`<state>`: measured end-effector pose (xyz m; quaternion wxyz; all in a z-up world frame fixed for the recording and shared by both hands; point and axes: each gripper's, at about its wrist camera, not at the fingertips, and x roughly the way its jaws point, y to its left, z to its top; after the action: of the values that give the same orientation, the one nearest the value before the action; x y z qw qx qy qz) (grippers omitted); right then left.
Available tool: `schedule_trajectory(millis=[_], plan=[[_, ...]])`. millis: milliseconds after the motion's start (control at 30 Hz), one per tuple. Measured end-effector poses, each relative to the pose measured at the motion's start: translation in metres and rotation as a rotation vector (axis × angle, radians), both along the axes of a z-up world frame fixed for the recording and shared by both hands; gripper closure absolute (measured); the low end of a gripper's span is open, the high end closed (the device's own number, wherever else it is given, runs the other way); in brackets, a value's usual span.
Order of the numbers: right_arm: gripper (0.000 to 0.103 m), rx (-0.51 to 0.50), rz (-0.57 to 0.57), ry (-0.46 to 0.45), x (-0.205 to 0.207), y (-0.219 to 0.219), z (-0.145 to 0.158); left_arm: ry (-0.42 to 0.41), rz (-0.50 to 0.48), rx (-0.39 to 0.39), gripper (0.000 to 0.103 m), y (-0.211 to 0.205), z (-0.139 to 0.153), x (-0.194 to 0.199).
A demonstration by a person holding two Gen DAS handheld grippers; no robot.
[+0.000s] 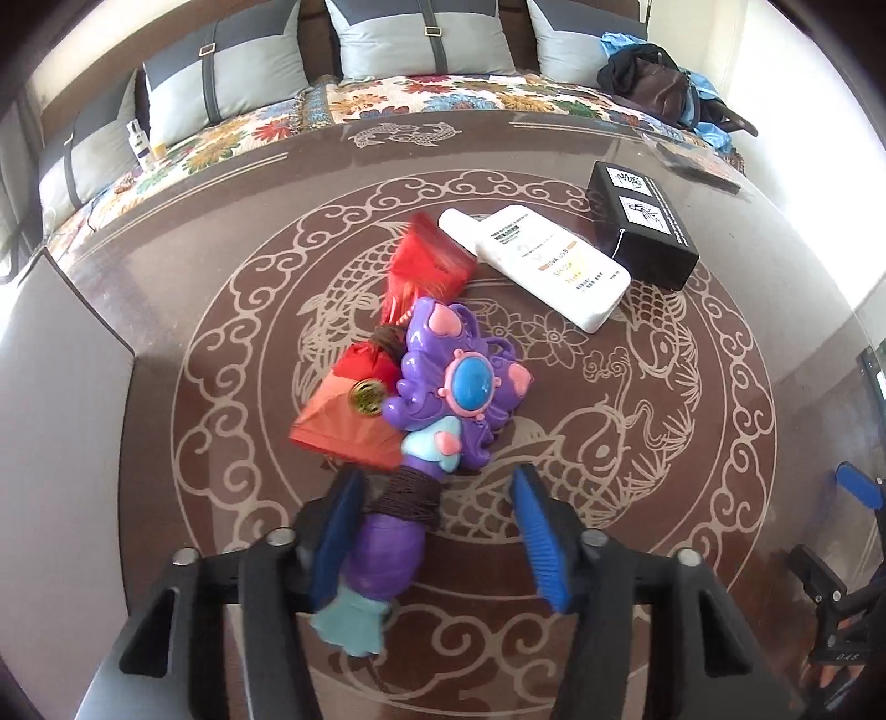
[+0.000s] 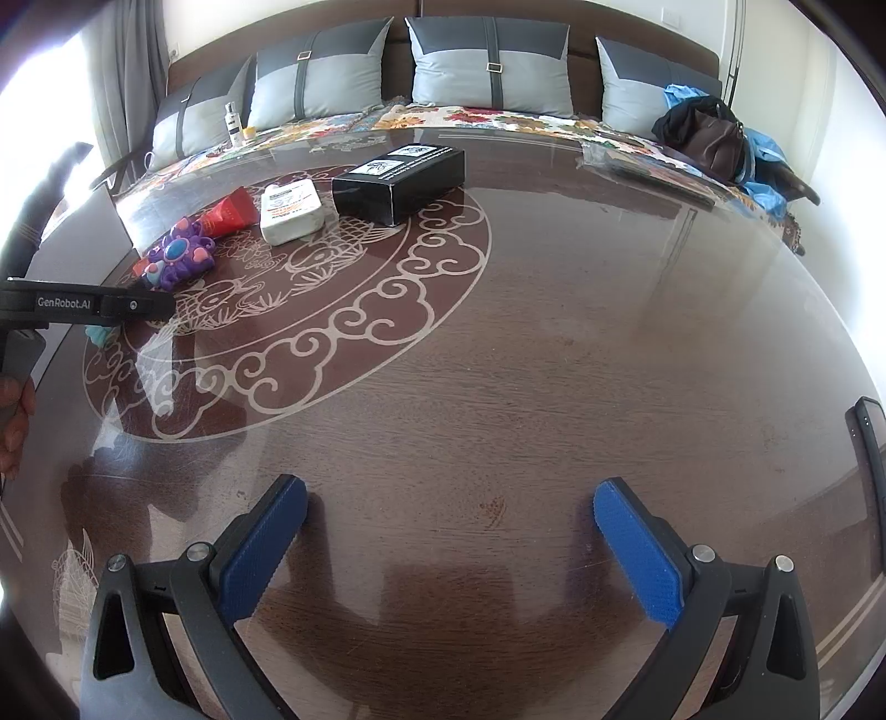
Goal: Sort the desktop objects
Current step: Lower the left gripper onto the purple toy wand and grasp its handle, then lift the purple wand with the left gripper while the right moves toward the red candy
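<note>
A purple toy wand (image 1: 465,387) with a blue gem lies on the brown patterned table (image 1: 692,443). Its purple handle (image 1: 387,554) runs back between my left gripper (image 1: 437,476) fingers. It rests against the left pad (image 1: 338,531), and the right pad (image 1: 540,543) stands well clear of it. A red paper fan ornament (image 1: 426,260) with a gold coin lies under the wand. A white lotion bottle (image 1: 548,266) and a black box (image 1: 642,221) lie beyond. My right gripper (image 2: 449,490) hangs open over bare table, far from the toy wand (image 2: 180,255).
A sofa with grey cushions (image 1: 421,39) and a floral cover runs behind the table, with a dark bag (image 1: 653,83) and a small bottle (image 1: 141,144) on it. A grey board (image 1: 66,343) stands at the left edge. A dark phone (image 2: 869,459) lies far right.
</note>
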<state>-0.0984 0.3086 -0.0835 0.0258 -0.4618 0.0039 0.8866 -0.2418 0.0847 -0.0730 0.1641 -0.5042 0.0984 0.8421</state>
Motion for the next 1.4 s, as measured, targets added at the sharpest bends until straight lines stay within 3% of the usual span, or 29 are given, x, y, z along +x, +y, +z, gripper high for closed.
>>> schedule_trajectory(millis=[33,167,433,633,700,833,933,1033,1133,1400], plan=[[0.000,0.000,0.000,0.000,0.000,0.000,0.000,-0.002,0.008,0.005,0.081,-0.001,0.001,0.001],[0.000,0.000,0.000,0.000,0.000,0.001,0.001,0.017,0.024,0.024,0.081,-0.008,0.002,0.021],[0.000,0.007,0.000,0.003,0.001,0.000,0.002,0.016,0.092,0.105,0.081,-0.049,0.001,0.107],[0.000,0.019,-0.001,0.006,0.001,-0.001,0.003,0.014,0.160,0.157,0.078,-0.076,-0.001,0.110],[0.000,0.015,-0.001,0.004,0.001,0.000,0.003,0.019,0.153,0.153,0.072,-0.076,-0.001,0.105],[0.000,0.001,-0.003,0.000,0.000,0.001,0.001,0.038,0.095,0.096,0.034,-0.061,-0.004,0.101],[0.000,0.001,-0.003,0.001,0.000,0.002,0.001,0.082,0.048,0.016,0.025,-0.050,-0.008,0.106],[0.000,0.001,-0.004,0.001,0.000,0.002,0.001,0.094,0.081,0.055,0.021,-0.058,-0.009,0.106],[0.000,0.001,-0.004,0.001,0.000,0.002,0.001,0.095,0.099,0.041,0.001,-0.060,-0.014,0.106],[0.000,-0.002,-0.002,-0.010,-0.001,0.002,0.002,0.090,0.084,0.041,0.000,-0.058,-0.015,0.104]])
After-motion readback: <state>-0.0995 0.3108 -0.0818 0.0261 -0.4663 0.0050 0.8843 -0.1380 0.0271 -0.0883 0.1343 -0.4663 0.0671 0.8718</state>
